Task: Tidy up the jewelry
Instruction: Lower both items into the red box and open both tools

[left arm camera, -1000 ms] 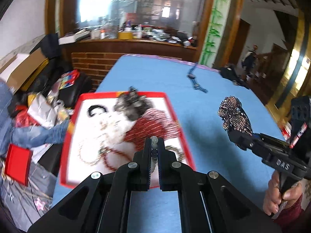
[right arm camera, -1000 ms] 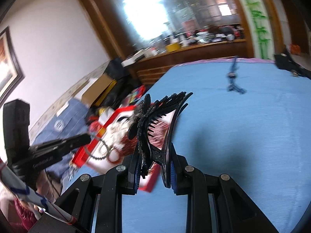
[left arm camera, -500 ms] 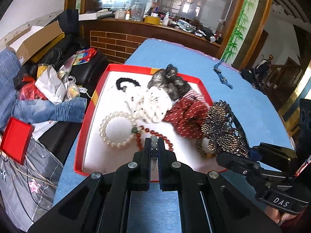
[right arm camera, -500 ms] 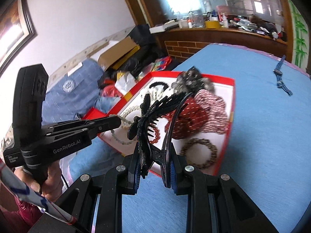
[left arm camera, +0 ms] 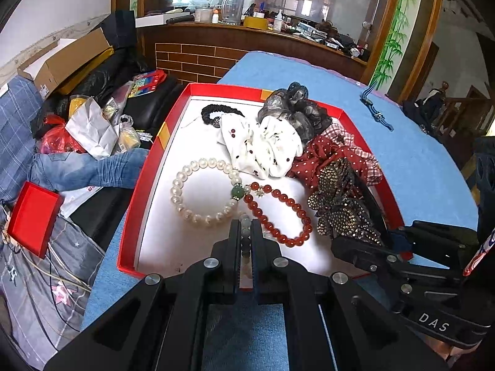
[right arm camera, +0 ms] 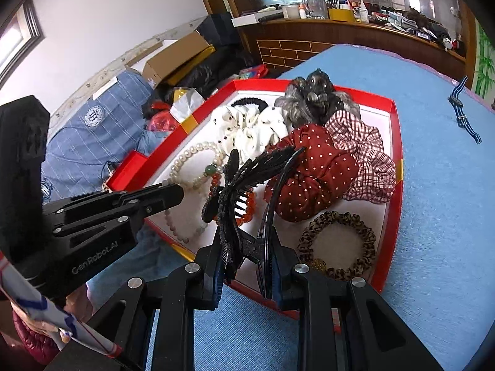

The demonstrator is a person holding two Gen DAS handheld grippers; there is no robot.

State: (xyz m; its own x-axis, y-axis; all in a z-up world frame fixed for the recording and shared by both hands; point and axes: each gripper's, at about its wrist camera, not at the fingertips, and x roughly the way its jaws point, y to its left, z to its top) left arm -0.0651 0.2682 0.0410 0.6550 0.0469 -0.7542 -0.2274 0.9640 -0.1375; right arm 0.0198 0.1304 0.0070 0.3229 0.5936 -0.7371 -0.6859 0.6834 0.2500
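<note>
A red tray (left arm camera: 145, 170) with a white floor lies on the blue table. In it are a pearl bracelet (left arm camera: 188, 207), a red bead bracelet (left arm camera: 287, 201), a white dotted scrunchie (left arm camera: 266, 148), a grey one (left arm camera: 290, 108), a red dotted one (right arm camera: 312, 173), a plaid one (right arm camera: 368, 167) and a leopard hair tie (right arm camera: 337, 244). My left gripper (left arm camera: 245, 225) is shut on a pale bead bracelet (right arm camera: 185, 232), which hangs over the tray's near corner. My right gripper (right arm camera: 247, 266) is shut on a black rhinestone hair clip (right arm camera: 244, 182), just above the tray's near right part.
A blue striped strap (left arm camera: 376, 108) lies on the table beyond the tray. Left of the table lies floor clutter: a small red box (left arm camera: 31, 219), jeans, bags and a cardboard box (left arm camera: 65, 58). A brick counter stands at the far end.
Both grippers have come down and closer to the tray. The right one carried the hair clip from beside the tray to over its right part. Neither grip changed.
</note>
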